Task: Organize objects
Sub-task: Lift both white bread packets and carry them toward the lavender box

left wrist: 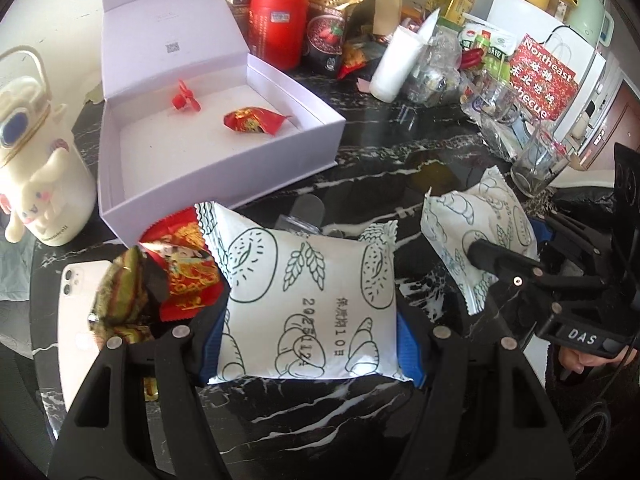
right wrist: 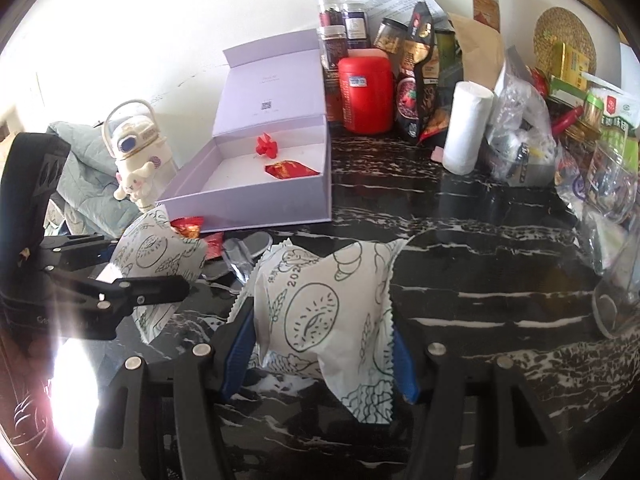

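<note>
A white bread packet [left wrist: 308,304] sits clamped between the left gripper [left wrist: 308,344] pads, above the black marble table [left wrist: 400,160]. The right gripper [right wrist: 324,356] pinches a second bread packet [right wrist: 328,312]. The open lilac box [left wrist: 120,184], just beyond, holds two red candies [left wrist: 252,120].

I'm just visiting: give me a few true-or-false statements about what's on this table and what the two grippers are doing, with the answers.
1. The left gripper grips a white bread packet. True.
2. The right gripper is holding nothing. False: it grips a second white packet.
3. The lavender box is open. True.
4. The box has nothing inside. False: a red wrapped candy and a small red flower-like piece lie inside.
5. The red canister stands inside the box. False: it stands behind it.
</note>
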The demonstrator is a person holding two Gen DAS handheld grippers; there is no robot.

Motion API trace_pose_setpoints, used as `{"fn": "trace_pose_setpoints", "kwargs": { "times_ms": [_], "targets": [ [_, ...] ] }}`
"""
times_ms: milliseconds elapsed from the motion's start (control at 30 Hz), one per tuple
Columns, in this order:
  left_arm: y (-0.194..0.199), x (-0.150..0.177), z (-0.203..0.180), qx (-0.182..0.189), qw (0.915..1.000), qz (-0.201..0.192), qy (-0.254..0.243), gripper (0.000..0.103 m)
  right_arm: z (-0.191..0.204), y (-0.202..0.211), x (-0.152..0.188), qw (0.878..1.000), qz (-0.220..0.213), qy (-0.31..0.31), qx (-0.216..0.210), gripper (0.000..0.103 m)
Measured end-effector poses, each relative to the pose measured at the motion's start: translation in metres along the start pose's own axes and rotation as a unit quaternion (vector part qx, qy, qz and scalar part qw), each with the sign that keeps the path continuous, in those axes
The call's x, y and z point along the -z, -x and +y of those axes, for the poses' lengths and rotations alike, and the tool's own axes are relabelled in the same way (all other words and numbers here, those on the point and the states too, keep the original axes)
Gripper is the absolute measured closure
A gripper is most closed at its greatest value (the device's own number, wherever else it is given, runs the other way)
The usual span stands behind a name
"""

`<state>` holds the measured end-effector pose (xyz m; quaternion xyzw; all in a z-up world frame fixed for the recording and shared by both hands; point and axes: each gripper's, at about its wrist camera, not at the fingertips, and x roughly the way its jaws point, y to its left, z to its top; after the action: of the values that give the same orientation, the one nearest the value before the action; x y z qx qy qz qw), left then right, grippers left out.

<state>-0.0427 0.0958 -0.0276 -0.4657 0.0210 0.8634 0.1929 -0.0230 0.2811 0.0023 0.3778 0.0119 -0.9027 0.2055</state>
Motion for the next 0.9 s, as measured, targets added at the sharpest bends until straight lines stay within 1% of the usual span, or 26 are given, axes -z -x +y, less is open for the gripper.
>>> {"fn": "trace_pose_setpoints", "kwargs": {
  "times_ms": [100,233,467,667,767,900],
  "targets": [
    [0.010,0.000,0.002,-0.009,0.9999,-0.012,-0.002,0.036,0.010,0.009,-0.003,1.000,-0.006,0.012,-0.002,0.043],
    [0.027,0.002,0.004,-0.019,0.9993,-0.033,0.007,0.036,0.021,0.022,-0.006,0.999,-0.018,0.026,-0.006,0.043],
    [0.060,0.012,0.001,-0.037,0.9974,-0.061,0.009,0.036,0.042,0.043,-0.008,0.997,-0.043,0.057,-0.030,0.043],
    [0.077,0.013,0.002,-0.048,0.9957,-0.079,0.012,0.036,0.053,0.044,-0.014,0.995,-0.046,0.072,-0.052,0.043],
    [0.080,0.010,0.005,-0.057,0.9948,-0.083,0.016,0.036,0.055,0.042,-0.019,0.994,-0.048,0.078,-0.054,0.043],
    [0.077,0.003,0.011,-0.059,0.9947,-0.081,0.021,0.036,0.053,0.036,-0.029,0.994,-0.051,0.079,-0.060,0.043]
  ]
}}
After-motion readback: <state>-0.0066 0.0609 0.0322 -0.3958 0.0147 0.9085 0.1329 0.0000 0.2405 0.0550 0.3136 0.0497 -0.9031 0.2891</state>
